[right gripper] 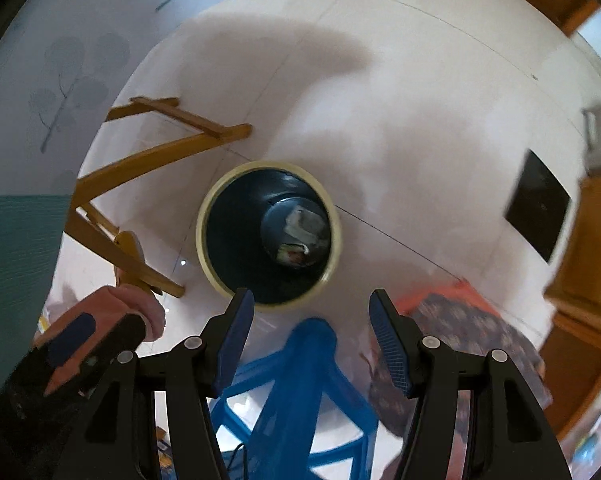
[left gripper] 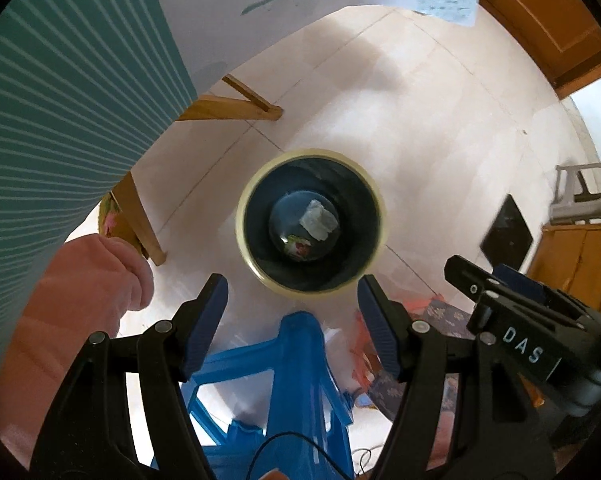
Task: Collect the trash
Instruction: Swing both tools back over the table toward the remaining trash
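Left wrist view: white letters "DAS" readable on the black body of the right gripper [left gripper: 496,300] entering from the lower right edge; its own jaws not readable from this angle. No other writing legible. Left gripper [left gripper: 292,320] pointing straight down, blue-padded jaws apart, nothing between them. Directly below and just beyond the fingertips, a round trash bin [left gripper: 310,224] with cream rim and dark inside, standing on the pale tiled floor [left gripper: 440,128]. At the bin's bottom, a crumpled white paper scrap [left gripper: 318,220] and a small colourful wrapper [left gripper: 298,246] just beside it. Between the jaws and nearer the camera, a blue plastic stool [left gripper: 296,364]. To the left, a teal ribbed cloth [left gripper: 60,120] hanging over wooden table legs [left gripper: 140,220], and a pink sleeve [left gripper: 80,300]. To the right, a patterned cushion [left gripper: 440,316], a black square panel [left gripper: 506,236], a wooden cabinet [left gripper: 576,252], a white plastic chair [left gripper: 580,188]. Top right, a wooden door [left gripper: 540,24].

Right wrist view: no readable writing. Right gripper [right gripper: 310,332] also pointing down, blue pads well apart, empty. Bin [right gripper: 268,232] below, slightly left of the gap, its near rim partly covered by the left fingertip; white scrap [right gripper: 300,224] and wrapper [right gripper: 292,254] at the bottom. Blue stool [right gripper: 300,380] under the jaws. Lower left, the left gripper's black and blue body [right gripper: 84,344] with the pink sleeve [right gripper: 140,304] behind it. Wooden legs [right gripper: 140,160] at left, patterned cushion [right gripper: 460,340] at right, black panel [right gripper: 540,208] further right.
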The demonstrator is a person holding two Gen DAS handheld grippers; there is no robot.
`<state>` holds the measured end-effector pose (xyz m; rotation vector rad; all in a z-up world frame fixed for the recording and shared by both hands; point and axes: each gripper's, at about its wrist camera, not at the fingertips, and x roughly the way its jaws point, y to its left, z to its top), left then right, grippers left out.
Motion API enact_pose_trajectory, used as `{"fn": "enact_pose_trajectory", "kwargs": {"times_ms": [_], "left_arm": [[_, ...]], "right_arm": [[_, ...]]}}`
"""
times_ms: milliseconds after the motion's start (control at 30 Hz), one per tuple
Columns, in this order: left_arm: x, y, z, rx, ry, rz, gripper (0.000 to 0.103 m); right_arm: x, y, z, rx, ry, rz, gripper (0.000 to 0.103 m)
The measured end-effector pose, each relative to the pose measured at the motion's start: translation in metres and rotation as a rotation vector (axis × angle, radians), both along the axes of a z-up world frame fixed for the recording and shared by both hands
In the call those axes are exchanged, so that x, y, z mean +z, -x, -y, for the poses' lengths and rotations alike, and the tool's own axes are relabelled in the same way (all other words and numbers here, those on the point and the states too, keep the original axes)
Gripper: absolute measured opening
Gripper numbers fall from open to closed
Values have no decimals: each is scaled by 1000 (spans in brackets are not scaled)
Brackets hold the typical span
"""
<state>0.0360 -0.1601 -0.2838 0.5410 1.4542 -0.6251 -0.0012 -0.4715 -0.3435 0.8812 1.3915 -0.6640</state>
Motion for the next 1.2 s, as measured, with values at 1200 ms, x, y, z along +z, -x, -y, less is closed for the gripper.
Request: {"fn": "enact_pose_trajectory", "kwargs": {"times_ms": [1200], "left_arm": [[349, -151, -187, -45, 320, 368, 64]], "right_arm": [[363, -179, -145, 486, 338, 464, 61]]}}
